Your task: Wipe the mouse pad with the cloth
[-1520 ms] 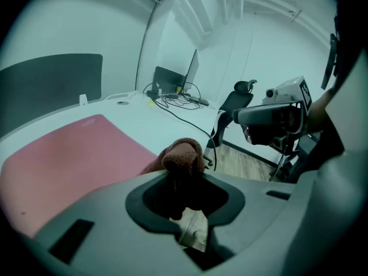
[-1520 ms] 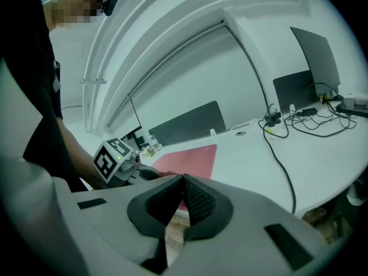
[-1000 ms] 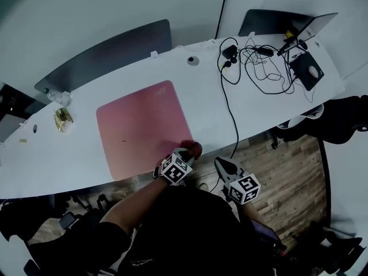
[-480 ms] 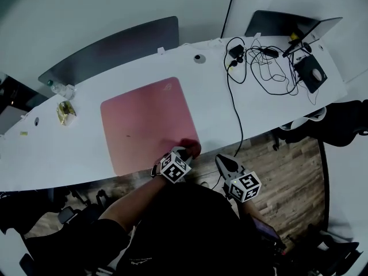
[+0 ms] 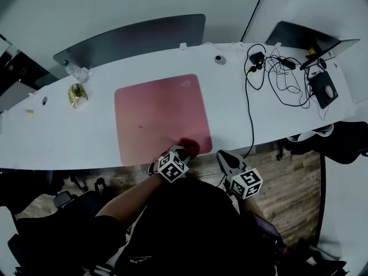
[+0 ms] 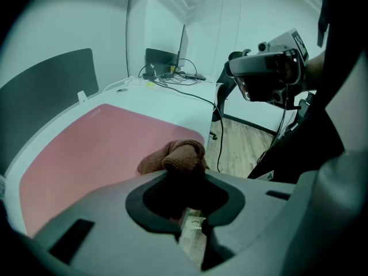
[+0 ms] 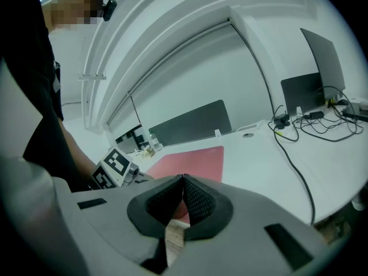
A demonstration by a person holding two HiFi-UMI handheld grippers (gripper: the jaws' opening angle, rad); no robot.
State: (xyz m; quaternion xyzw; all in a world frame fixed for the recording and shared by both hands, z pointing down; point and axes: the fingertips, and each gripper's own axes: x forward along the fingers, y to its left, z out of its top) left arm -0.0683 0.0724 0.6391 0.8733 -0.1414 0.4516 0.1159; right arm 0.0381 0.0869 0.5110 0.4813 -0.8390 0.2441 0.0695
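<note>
Cloth [image 6: 179, 155] has slid left along the mouse pad's [image 5: 155, 114] near edge, clamped in my left hand-held gripper [image 6: 183, 176]; my right hand-held gripper [image 7: 183, 183] closed, empty.

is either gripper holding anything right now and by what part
The left gripper is shut on the brown cloth, pinching a bunched fold at its near end, over the pink mouse pad. The right gripper is shut and empty.

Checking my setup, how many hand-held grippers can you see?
2. The left hand-held gripper is at the pink mouse pad's near edge, shut on the brown cloth. The right hand-held gripper is beside it, by the table's near edge, jaws together, empty.
</note>
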